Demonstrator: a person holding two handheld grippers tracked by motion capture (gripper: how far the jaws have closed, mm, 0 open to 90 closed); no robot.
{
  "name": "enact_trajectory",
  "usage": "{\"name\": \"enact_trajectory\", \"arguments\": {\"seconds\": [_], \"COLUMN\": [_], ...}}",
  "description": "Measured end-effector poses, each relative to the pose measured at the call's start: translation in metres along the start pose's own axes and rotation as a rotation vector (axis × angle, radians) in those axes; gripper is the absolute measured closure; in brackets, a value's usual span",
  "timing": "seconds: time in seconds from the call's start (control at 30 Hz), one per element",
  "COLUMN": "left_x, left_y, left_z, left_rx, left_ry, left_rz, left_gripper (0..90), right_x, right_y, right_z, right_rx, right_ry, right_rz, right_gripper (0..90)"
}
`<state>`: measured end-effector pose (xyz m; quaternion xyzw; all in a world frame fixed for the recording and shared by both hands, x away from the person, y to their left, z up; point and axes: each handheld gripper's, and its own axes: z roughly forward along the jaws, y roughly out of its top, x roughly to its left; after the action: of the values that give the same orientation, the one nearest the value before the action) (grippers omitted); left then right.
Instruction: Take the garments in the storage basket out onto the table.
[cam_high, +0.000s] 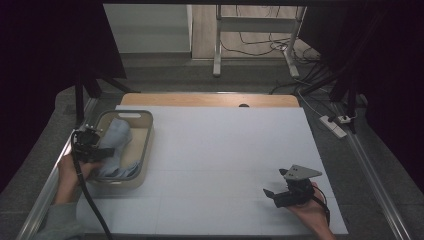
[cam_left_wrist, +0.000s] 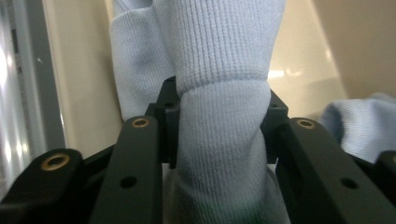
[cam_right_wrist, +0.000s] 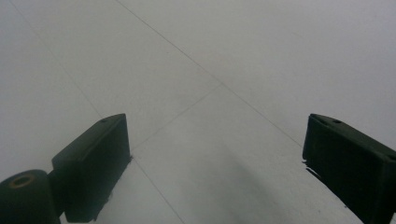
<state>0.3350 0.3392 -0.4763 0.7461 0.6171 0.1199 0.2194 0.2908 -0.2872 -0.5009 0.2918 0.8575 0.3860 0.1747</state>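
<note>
The left tongs (cam_left_wrist: 219, 126), right up close in the left gripper view, squeeze tight on a pale blue knitted cloth (cam_left_wrist: 224, 154), with black jaws pressing it from both sides. The big white worktop (cam_high: 225, 150) lies under everything. A beige basket (cam_high: 146, 150) sits near its left edge, and the blue cloth (cam_high: 117, 145) lies inside the basket. The right tongs (cam_high: 272, 194) rest near the worktop's front right corner. Their jaws (cam_right_wrist: 215, 163) stand wide apart with nothing between them, just the bare white top.
</note>
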Motion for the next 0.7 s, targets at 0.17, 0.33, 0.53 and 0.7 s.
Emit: {"name": "enact_trajectory", "arguments": {"seconds": [0.17, 0.33, 0.53, 0.7], "left_x": [0.001, 0.002, 0.007, 0.007], "left_y": [-0.001, -0.002, -0.005, -0.005], "left_z": [-0.008, -0.015, -0.025, -0.028], "left_rx": [-0.062, -0.105, -0.187, -0.223], "left_ry": [-0.034, -0.051, -0.109, -0.141], "left_rz": [-0.008, -0.015, -0.035, -0.038], "left_gripper": [62.3, 62.3, 62.4, 62.4], "right_x": [0.0, -0.001, 0.0, 0.0], "right_y": [0.0, 0.0, 0.0, 0.0], "right_z": [0.0, -0.001, -0.001, -0.001], "right_rx": [-0.001, 0.001, 0.003, 0.002], "right_ry": [-0.001, -0.003, -0.004, -0.003], "right_rz": [0.0, 0.002, 0.0, 0.002], "right_gripper": [7.0, 7.0, 7.0, 7.0]}}
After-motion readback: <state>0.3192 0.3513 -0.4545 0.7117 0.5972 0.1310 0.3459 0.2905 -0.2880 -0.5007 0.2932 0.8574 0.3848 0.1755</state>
